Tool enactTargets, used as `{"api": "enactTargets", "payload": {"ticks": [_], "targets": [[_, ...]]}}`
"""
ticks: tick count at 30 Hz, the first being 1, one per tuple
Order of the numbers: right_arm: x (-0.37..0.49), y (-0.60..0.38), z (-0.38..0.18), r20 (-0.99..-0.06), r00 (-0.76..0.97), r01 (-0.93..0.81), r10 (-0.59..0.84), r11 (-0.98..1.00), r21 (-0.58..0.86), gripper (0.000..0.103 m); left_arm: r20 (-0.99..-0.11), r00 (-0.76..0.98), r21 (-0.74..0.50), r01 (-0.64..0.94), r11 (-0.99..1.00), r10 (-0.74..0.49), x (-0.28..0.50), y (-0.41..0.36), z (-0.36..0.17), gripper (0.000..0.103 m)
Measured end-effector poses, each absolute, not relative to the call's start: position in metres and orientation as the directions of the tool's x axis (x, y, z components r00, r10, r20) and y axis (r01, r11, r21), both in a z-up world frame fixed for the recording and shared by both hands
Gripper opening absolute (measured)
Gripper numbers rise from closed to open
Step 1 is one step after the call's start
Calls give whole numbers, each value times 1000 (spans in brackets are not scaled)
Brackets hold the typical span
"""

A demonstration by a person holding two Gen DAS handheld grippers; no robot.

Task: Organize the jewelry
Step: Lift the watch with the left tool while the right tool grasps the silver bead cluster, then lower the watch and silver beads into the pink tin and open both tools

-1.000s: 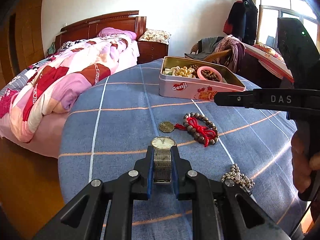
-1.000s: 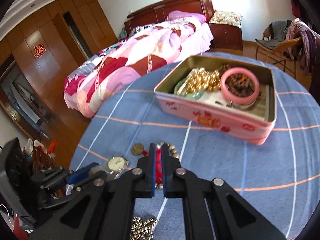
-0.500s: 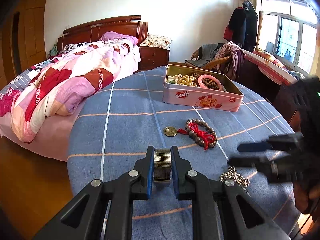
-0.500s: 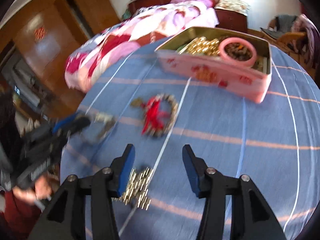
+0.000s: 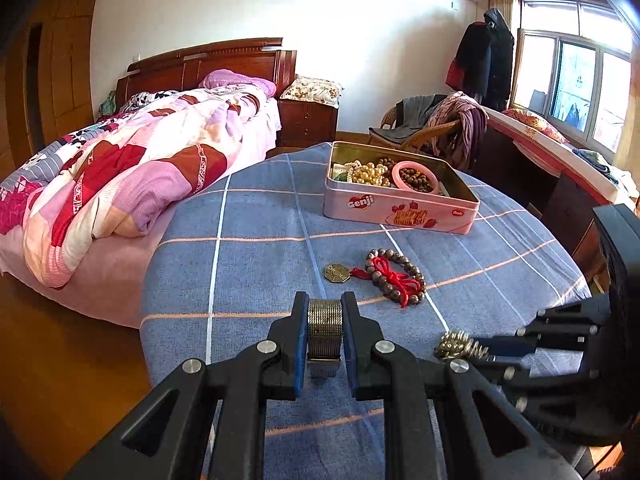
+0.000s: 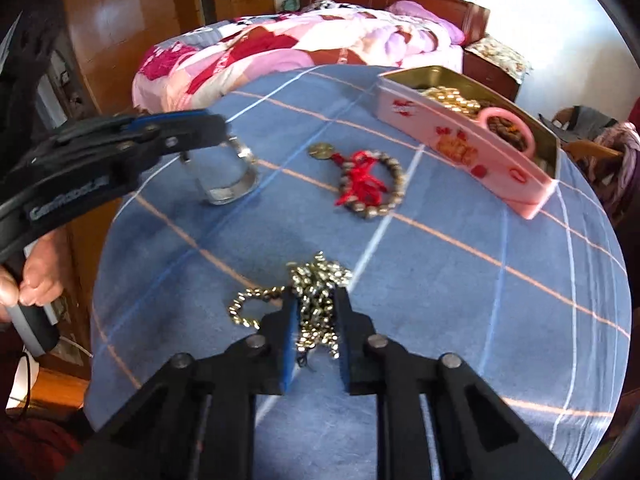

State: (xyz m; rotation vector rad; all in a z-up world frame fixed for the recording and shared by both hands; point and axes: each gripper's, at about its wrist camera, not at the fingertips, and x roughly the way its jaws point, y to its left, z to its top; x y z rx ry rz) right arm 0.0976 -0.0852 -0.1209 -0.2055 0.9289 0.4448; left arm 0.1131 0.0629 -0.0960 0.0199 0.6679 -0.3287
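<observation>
My left gripper (image 5: 325, 308) is shut on the mesh band of a gold-faced watch (image 5: 325, 332). In the right wrist view the watch (image 6: 230, 176) hangs from the left gripper (image 6: 216, 132) just over the blue cloth. My right gripper (image 6: 316, 300) is closing on a heap of silver bead chain (image 6: 316, 280), its blue pads pressing the beads. That chain (image 5: 456, 344) lies at the near right, at the right gripper (image 5: 486, 350). A wooden bead bracelet (image 5: 394, 276) with red cord and a brass pendant (image 5: 335, 273) lies mid-table. Beyond it, the pink tin (image 5: 400, 210) holds pearls and a pink bangle.
The round table (image 5: 248, 264) wears a blue checked cloth, with its edge close on the left and near sides. A bed (image 5: 132, 168) with a pink quilt stands to the left. A chair (image 5: 436, 128) draped with clothes is behind the tin. A hand (image 6: 36, 280) grips the left tool's handle.
The left gripper lifted the watch, and its face dropped out of the left wrist view. The right gripper swung down from over the bracelet to the silver chain, opened, then closed on it.
</observation>
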Motion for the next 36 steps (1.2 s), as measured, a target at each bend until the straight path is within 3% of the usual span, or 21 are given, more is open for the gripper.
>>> {"api": "enactTargets", "payload": {"ticks": [12,24,36], "targets": [[113,-151,-60,-666,649,-291,367,929,227,16,-564,757,-109,326,939,-329,116,62,-73,15],[147,-171,-30,-602,739,-216,302,953,213,16,-512,762,-97,408,908,-397,137,24,-42,15],[193,-189,-4,-525,813,-149,250,962,228,16,-410,791,-94,457,884,-453,208,-23,3,15]]}}
